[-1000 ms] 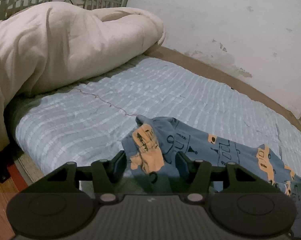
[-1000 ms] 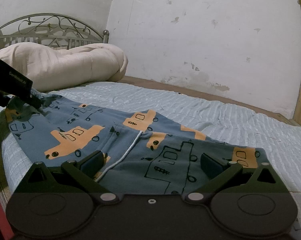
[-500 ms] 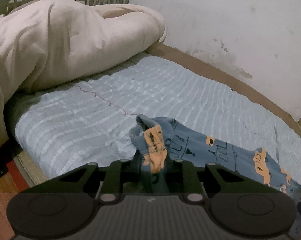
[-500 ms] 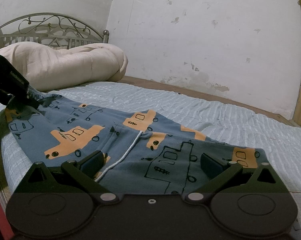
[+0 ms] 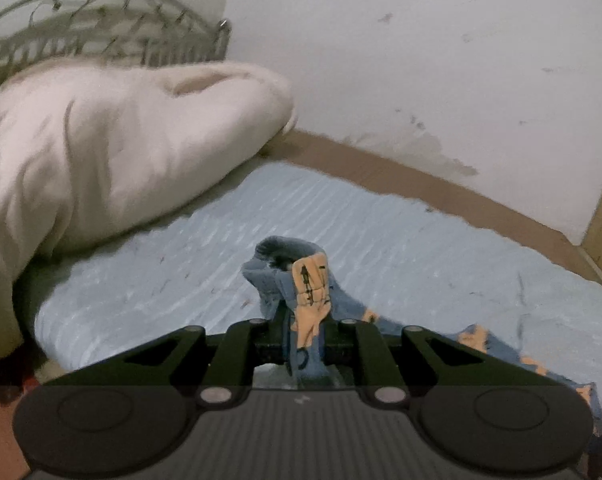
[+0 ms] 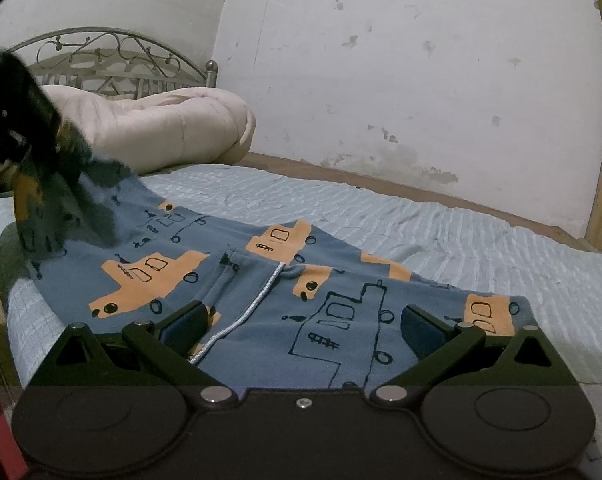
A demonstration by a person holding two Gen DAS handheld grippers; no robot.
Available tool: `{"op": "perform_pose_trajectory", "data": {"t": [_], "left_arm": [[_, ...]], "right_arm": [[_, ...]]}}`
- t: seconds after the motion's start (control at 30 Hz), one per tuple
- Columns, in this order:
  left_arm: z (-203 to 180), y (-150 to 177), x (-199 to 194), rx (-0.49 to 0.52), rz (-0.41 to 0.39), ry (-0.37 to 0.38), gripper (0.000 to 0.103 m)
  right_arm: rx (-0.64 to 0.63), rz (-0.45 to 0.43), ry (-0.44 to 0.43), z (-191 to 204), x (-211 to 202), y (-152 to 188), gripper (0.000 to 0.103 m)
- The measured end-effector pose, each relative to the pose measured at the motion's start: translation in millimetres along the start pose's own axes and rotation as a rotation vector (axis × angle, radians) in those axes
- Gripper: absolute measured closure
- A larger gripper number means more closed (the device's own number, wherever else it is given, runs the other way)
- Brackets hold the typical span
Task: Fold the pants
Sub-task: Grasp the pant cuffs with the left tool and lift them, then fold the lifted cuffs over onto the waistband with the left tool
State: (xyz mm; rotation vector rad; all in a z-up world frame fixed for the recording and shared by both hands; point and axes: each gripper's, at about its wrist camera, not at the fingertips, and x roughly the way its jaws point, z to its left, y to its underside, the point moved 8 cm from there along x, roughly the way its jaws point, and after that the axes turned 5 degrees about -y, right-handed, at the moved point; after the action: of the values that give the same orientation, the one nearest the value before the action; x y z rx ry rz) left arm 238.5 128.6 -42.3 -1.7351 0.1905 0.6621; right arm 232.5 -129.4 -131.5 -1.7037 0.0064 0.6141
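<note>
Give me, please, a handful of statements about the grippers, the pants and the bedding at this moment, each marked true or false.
1. The left gripper is shut on a bunch of the pants. True.
2. The right gripper is clamped on the white drawstring. False: its fingers stand wide apart over the waist, gripping nothing.
3. The pants are plain grey. False: they are blue with orange vehicle prints.
4. A cream comforter is heaped at the metal headboard end of the bed. True.
5. The pants lie on a light blue bedsheet. True.
6. The pants are already folded into a neat square. False: they lie spread out, one end lifted by the left gripper.
</note>
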Motion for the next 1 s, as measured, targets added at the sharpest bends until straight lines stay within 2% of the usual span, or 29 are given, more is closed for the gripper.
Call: {"op": "perform_pose_trajectory", "data": {"t": [0.3,0.43,0.53,0.63,0.8,1.0], "left_arm": [[-71,-20,-41,0.173,-0.134,0.112,0.090],[-105,-20,-57,0.263,-0.179,0.197,0.090],[-131,-15,-67,0.320,-0.197,0.273,0.090],[-158,-7,-76,0.374,-0.196,0.352,0.090],[-210,20,-83,0.493,-0.161,0.451,0.090],[-268,71,-70,0.568,-0.060,0.480,0.090]], "right_arm": [[0.058,0.039,-0.050,-8,0,-7,0.001],[0.126,-0.049,-0.037,-22,-23,-21,0.001],[0.108,-0.085,-0.010,-33,-42,-27,0.001],[0.114,-0.097,0.024,-51,-59,-25,0.001],[0.122,-0.090,0.128,-89,-91,-12,0.001],[0.157,-0.058,0.261,-133,-124,12,0.001]]}}
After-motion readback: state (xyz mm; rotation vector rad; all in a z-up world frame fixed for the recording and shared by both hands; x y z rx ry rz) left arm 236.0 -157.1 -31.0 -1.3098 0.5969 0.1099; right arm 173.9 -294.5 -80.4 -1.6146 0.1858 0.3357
